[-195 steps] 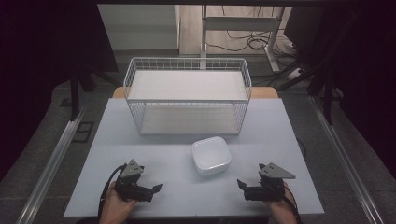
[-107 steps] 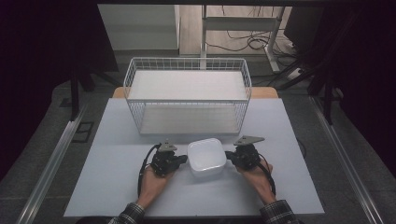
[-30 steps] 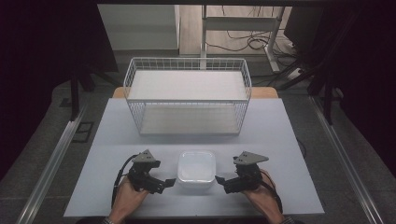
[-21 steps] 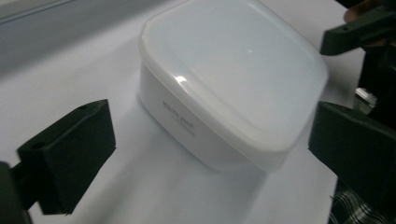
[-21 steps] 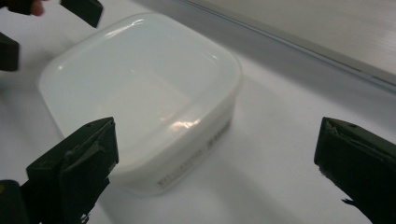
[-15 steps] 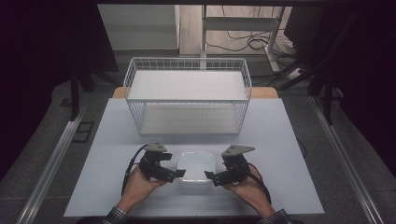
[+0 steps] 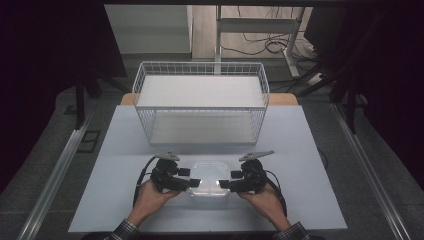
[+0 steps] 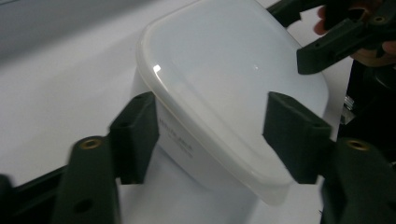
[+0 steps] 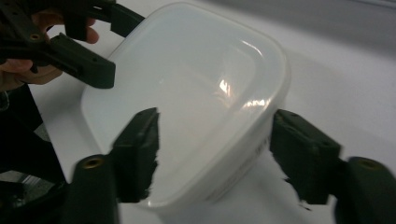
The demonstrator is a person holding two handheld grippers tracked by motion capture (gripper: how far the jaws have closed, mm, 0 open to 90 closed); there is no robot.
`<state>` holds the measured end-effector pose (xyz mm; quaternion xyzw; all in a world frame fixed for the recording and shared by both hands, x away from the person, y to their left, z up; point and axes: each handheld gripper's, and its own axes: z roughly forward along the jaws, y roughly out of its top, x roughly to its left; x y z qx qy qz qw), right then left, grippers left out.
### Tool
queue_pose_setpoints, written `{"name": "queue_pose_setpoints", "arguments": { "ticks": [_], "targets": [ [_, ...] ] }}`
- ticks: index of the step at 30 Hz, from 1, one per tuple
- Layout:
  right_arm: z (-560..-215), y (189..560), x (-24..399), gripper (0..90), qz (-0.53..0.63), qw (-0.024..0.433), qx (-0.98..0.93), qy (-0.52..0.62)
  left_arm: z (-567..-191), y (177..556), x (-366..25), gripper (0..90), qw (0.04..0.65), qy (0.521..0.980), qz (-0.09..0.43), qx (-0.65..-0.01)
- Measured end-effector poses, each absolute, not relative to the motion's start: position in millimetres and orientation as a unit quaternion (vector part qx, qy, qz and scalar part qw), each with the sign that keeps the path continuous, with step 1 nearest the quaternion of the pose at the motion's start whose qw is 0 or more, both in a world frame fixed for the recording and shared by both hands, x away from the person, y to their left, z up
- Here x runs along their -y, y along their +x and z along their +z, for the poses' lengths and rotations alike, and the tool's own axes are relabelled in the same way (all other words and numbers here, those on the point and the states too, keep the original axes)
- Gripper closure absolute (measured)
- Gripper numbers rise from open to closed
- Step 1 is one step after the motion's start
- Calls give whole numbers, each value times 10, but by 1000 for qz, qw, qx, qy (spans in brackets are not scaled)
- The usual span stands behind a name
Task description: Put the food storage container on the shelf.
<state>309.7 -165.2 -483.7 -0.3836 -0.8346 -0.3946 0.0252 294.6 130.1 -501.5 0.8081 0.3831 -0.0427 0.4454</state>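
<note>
Container (image 7: 210, 178) with lid, low on the table (image 7: 125, 150), in front of the wire basket (image 7: 200, 102). We see the left gripper (image 7: 194, 183) and right gripper (image 7: 225, 185) flanking it, each with jaws spread wide around a corner, gripping nothing.

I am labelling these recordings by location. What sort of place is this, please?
Probably a lab recording station, not a home: a plain white table between dark curtains, loose floor cables, and only a white wire basket and translucent plastic container.

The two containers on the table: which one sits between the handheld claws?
The small translucent plastic box, at the near edge of the table, between the left gripper and right gripper. The big white wire basket stands farther back, untouched.
</note>
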Motion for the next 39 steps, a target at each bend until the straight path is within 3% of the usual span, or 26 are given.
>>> {"name": "queue_pose_setpoints", "arguments": {
  "ticks": [2,7,11,14,16,18,39],
  "targets": [
    [-4795,3043,1713,519,-394,35,830,-394,-4999,2896,-1328,484,446,805,-47,-389],
    [-4776,3003,1773,612,-407,47,818,-403,-4957,2781,-1378,591,452,794,-50,-403],
    [-4727,2934,1771,694,-416,21,810,-413,-4903,2701,-1391,678,466,784,-25,-409],
    [-4700,2913,1790,765,-425,-2,804,-416,-4902,2693,-1408,802,479,777,-21,-409],
    [-4700,2881,1768,772,-425,-38,806,-411,-4920,2700,-1402,800,482,772,-9,-415],
    [-4698,2866,1754,773,-427,-45,805,-410,-4936,2706,-1411,801,485,769,-10,-417],
    [-4430,2957,1763,780,-471,-76,791,-383,-4617,2820,-1411,801,497,762,35,-414]
  ]
}}
